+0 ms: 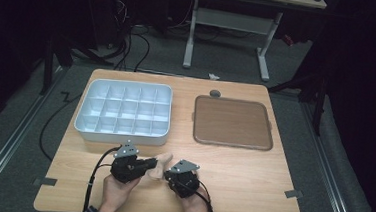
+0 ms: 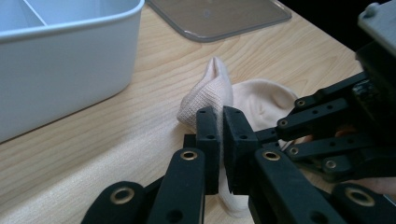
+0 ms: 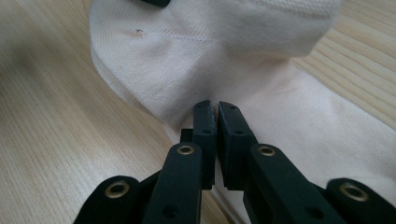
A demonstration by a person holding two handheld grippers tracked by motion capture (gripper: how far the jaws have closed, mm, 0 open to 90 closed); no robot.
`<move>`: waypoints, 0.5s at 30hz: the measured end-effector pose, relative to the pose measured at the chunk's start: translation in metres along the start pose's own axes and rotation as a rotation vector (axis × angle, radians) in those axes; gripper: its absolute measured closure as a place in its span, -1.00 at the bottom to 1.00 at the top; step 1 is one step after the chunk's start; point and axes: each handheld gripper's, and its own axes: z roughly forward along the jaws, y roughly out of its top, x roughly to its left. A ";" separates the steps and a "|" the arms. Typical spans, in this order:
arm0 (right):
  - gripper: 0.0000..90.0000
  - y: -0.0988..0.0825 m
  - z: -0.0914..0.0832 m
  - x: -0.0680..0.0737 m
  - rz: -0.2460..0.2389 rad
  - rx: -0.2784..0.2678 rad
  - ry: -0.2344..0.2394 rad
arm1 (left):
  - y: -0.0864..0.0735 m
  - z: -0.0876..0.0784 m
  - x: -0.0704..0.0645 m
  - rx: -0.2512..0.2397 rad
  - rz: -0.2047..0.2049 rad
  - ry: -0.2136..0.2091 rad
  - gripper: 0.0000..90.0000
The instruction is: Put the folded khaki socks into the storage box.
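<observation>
Both grippers, left [image 2: 222,109] and right [image 3: 214,105], pinch the sock [image 2: 243,100] thinly; a tug could slip the fabric free.

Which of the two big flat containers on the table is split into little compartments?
The white tray at the left, gridded into compartments; the brown tray at the right is one plain surface.
</observation>
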 end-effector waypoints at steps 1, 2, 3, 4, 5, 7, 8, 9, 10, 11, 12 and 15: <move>0.92 0.001 0.001 0.001 -0.003 -0.001 0.003 | 0.001 -0.001 0.000 -0.003 0.002 -0.002 0.92; 0.92 0.003 0.002 0.002 -0.005 0.006 0.006 | 0.001 -0.002 0.000 -0.007 0.004 -0.004 0.92; 0.92 0.004 0.004 0.002 -0.010 0.004 0.008 | 0.001 -0.002 0.000 -0.012 0.002 -0.006 0.92; 0.92 0.005 0.005 0.002 -0.012 0.007 0.012 | 0.002 -0.003 0.000 -0.017 0.000 -0.009 0.92; 0.92 0.006 0.006 0.003 -0.011 0.009 0.014 | 0.002 -0.003 0.000 -0.022 -0.005 -0.013 0.92; 0.92 0.009 0.008 0.004 -0.013 0.010 0.018 | 0.002 -0.003 0.001 -0.028 -0.005 -0.018 0.92; 0.92 0.010 0.009 0.004 -0.015 0.013 0.022 | 0.002 -0.003 0.001 -0.033 -0.005 -0.026 0.92; 0.92 0.011 0.010 0.005 -0.014 0.015 0.025 | 0.002 -0.003 0.001 -0.036 -0.006 -0.030 0.92; 0.92 0.012 0.011 0.006 -0.024 0.016 0.024 | 0.002 -0.003 0.001 -0.039 -0.008 -0.032 0.92; 0.92 0.014 0.013 0.007 -0.026 0.015 0.028 | 0.002 -0.002 0.001 -0.041 -0.010 -0.033 0.92; 0.92 0.015 0.014 0.008 -0.026 0.018 0.032 | 0.002 -0.002 0.001 -0.042 -0.012 -0.034 0.92; 0.90 0.018 0.017 0.009 -0.037 0.014 0.040 | 0.002 0.000 0.002 -0.035 -0.011 -0.024 0.93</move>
